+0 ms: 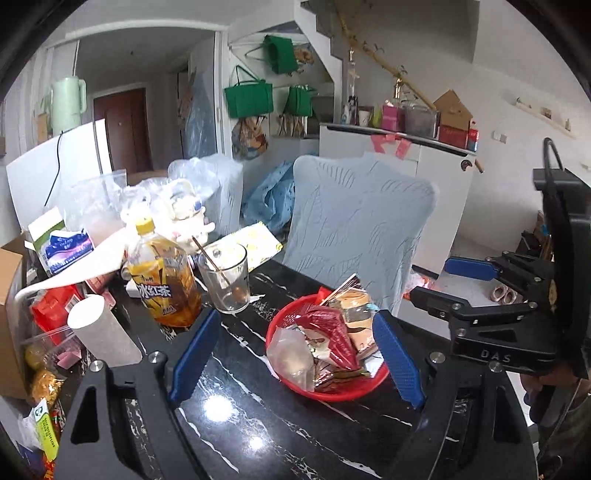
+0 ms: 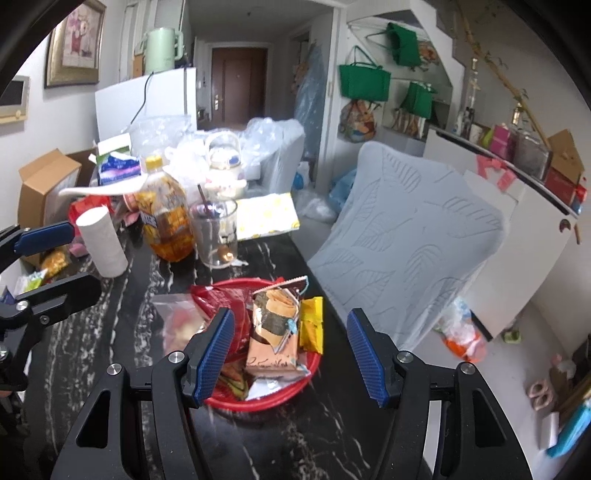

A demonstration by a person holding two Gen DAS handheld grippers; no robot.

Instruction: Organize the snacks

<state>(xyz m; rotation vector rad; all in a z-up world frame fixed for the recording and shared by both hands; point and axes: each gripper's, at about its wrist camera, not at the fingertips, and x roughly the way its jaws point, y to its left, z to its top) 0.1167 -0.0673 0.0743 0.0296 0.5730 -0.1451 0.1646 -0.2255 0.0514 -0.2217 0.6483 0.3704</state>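
Hovering empty and wide-jawed, left gripper (image 1: 295, 354) and right gripper (image 2: 291, 350) above filled red basket (image 1: 364, 389); next, judged: fetching any remaining snack

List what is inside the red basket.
The red basket holds snack packets: a dark red one, a peach one with a dark band, a yellow one and a clear bag. Whatever lies beneath them is covered.

White walls (image 2: 258, 22), blue chair (image 2: 417, 229)
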